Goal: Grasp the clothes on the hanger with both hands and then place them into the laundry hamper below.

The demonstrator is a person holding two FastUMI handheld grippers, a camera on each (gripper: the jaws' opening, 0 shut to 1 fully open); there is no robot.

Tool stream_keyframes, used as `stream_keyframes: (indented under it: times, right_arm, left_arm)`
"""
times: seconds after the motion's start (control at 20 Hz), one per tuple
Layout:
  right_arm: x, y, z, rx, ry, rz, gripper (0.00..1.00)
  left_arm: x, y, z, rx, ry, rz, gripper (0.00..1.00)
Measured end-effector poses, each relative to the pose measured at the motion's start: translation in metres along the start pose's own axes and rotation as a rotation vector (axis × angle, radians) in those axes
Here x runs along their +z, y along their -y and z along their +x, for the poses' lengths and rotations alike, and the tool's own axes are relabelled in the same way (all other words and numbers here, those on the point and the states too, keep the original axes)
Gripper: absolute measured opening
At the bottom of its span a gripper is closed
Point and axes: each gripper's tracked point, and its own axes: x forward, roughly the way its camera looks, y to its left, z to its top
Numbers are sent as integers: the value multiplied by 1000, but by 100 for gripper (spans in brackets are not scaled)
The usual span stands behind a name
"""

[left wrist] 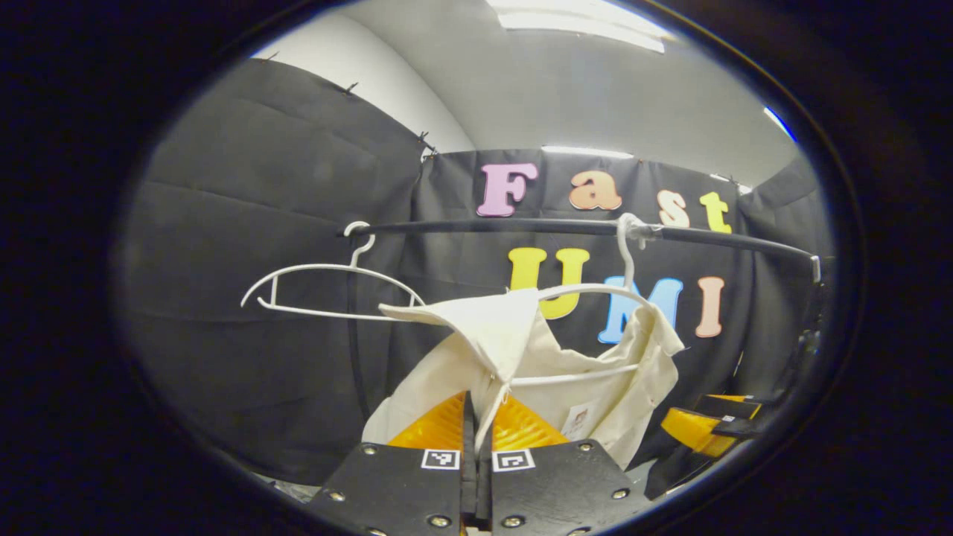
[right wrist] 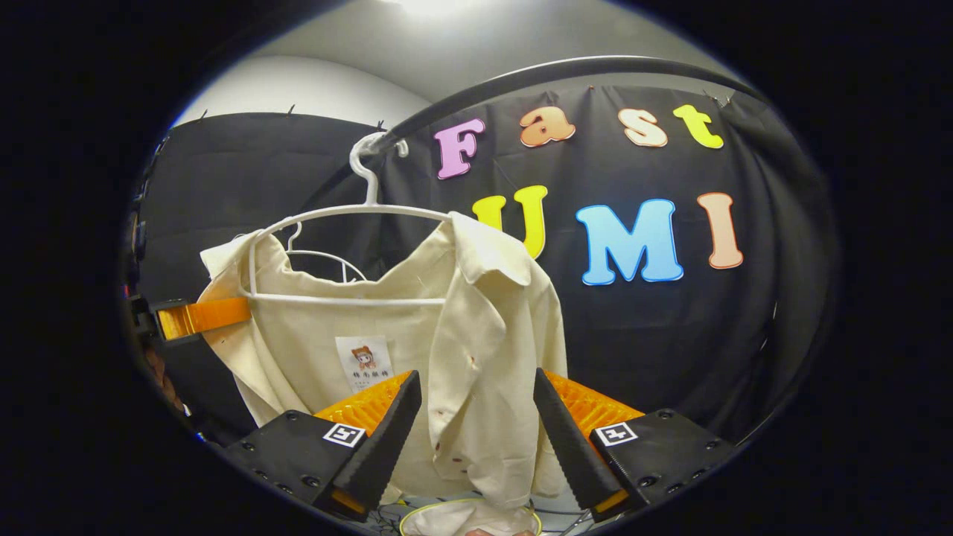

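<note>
A cream shirt (right wrist: pixel 476 327) hangs on a white hanger (right wrist: pixel 350 212) hooked over a black rail (right wrist: pixel 566 68). My right gripper (right wrist: pixel 476 439) is open, its fingers standing either side of the shirt's front panel without pressing it. In the left gripper view the shirt (left wrist: pixel 595 387) is pulled partly off its hanger (left wrist: pixel 595 289). My left gripper (left wrist: pixel 476 432) is shut on a fold of the shirt's shoulder. The right gripper view shows that left gripper (right wrist: pixel 197 316) at the shirt's far left edge. Below the shirt, a round hamper rim (right wrist: pixel 417 517) peeks in.
A second, bare white hanger (left wrist: pixel 327 286) hangs on the rail (left wrist: pixel 521 225) to the left of the shirt. The other gripper (left wrist: pixel 707 428) shows low at the right of the left gripper view. Black cloth walls close in behind and at both sides.
</note>
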Motion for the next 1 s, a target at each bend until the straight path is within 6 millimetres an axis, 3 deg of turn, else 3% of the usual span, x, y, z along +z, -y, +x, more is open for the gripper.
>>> stream_keyframes:
  times: [0.3,0.35,0.85,0.9,0.95,1.0]
  right_arm:
    - [17,-1,42,-29,19,-6,96]
    - [17,0,47,-34,14,-1,93]
    - [9,10,82,-47,-26,22,96]
    - [8,15,85,-53,-27,10,94]
    - [7,19,87,-60,-27,-2,77]
    - [6,21,90,-61,-25,-10,69]
  left_arm:
    - [9,3,-8,-34,4,-17,0]
    - [10,3,-10,-37,2,-18,0]
    - [17,3,-18,-36,-14,-6,1]
    - [16,3,-19,-36,-15,-6,1]
    - [16,2,-19,-37,-15,-5,1]
    - [15,2,-19,-38,-19,-5,1]
